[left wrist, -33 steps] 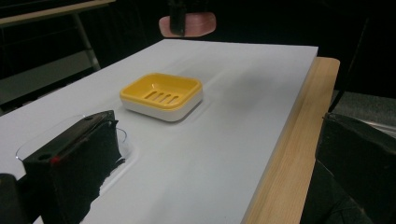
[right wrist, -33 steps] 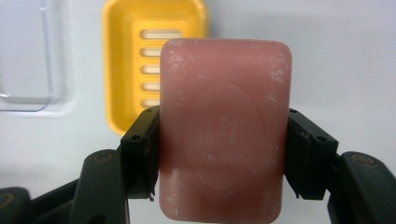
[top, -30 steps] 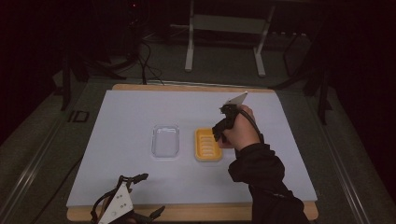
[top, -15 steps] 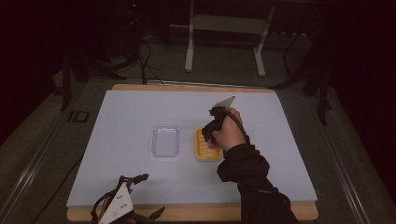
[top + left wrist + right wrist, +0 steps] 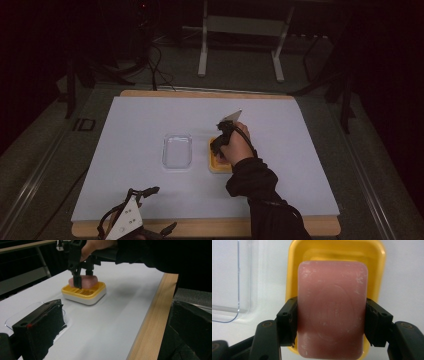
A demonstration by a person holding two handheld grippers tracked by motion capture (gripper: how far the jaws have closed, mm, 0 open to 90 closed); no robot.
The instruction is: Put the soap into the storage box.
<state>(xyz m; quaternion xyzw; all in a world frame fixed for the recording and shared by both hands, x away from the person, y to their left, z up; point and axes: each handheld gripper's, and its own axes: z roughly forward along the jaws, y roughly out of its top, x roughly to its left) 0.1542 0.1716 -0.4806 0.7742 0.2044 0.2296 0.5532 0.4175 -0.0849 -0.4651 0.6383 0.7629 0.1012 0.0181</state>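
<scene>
A pink soap bar (image 5: 332, 312) is clamped by its long sides between the pads of my right gripper (image 5: 332, 325), which is shut on it. The bar hangs over a yellow soap dish (image 5: 377, 262) with a white base. In the left gripper view the soap bar (image 5: 87, 280) is low in the yellow dish (image 5: 85, 293); I cannot tell whether it touches it. From above, the right gripper (image 5: 220, 142) points down at the dish (image 5: 220, 165) in the middle of the table. My left gripper (image 5: 161, 209) lies at the near left edge, open with nothing between its fingers.
A clear plastic lid or tray (image 5: 177, 151) lies flat just left of the dish. A white sheet (image 5: 300, 150) covers the wooden tabletop (image 5: 300, 227). Metal stand legs (image 5: 202, 60) and cables are on the floor beyond the far edge.
The right hand has come down and to the left with the soap, from above the dish's far right side to low over it. The left gripper has stayed put.
</scene>
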